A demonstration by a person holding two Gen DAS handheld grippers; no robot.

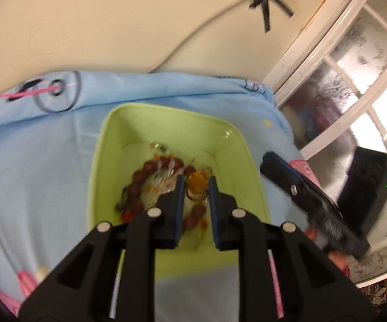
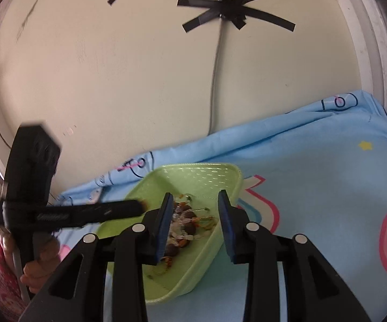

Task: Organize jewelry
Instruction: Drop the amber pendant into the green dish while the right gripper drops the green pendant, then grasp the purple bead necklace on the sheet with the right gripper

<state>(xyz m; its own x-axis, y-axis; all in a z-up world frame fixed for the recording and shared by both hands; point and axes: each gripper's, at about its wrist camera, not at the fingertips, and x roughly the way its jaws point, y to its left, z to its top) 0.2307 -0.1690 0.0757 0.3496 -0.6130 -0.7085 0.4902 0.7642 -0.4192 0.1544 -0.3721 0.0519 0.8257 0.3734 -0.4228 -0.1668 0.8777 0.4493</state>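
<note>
Behind both grippers' parted, empty fingers (image 1: 196,185) (image 2: 196,201), blurred beads (image 1: 142,182) fill the green tray (image 1: 107,145).

Blue cartoon-print sheet (image 2: 314,187), cream wall (image 2: 112,67), black tape cross (image 2: 236,10), grey cable (image 2: 214,80).

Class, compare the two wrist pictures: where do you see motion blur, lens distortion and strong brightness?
Left wrist view: the right gripper is smeared by motion, the window glares, and the fisheye bows its frame. Right wrist view: sharper overall, though the left gripper blurs; the wall curves, evenly lit; the green tray stays fairly crisp.
</note>
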